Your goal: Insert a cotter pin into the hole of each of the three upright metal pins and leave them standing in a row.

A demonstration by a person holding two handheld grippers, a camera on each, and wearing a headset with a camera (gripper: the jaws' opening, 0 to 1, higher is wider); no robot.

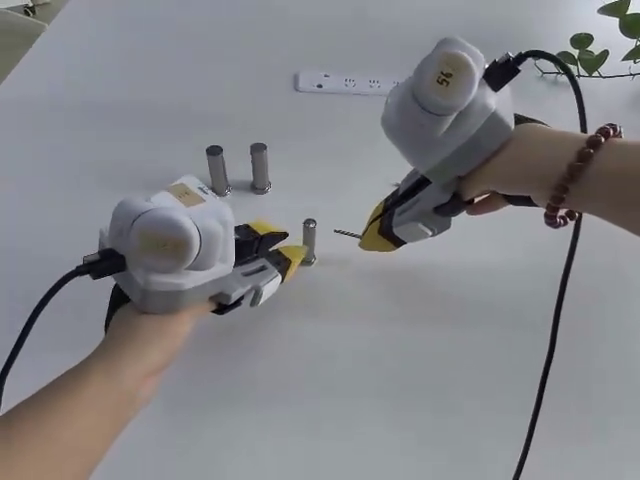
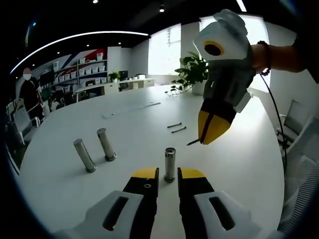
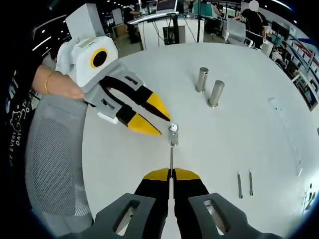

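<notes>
One upright metal pin [image 1: 309, 241] stands on the bench [image 1: 420, 380] between your grippers. Your right gripper [image 1: 378, 238] is clamped on a cotter pin [image 1: 347, 235], whose long axis lies level and aims at the upright metal pin, tip just short of it. Your left gripper [image 1: 292, 256], jaws parted and holding nothing, sits just beside it on the opposite side. You can't make out the hole.

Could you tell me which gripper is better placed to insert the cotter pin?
Right: the right gripper grips a cotter pin aimed at the metal pin; the left gripper sits open beside that pin.
</notes>
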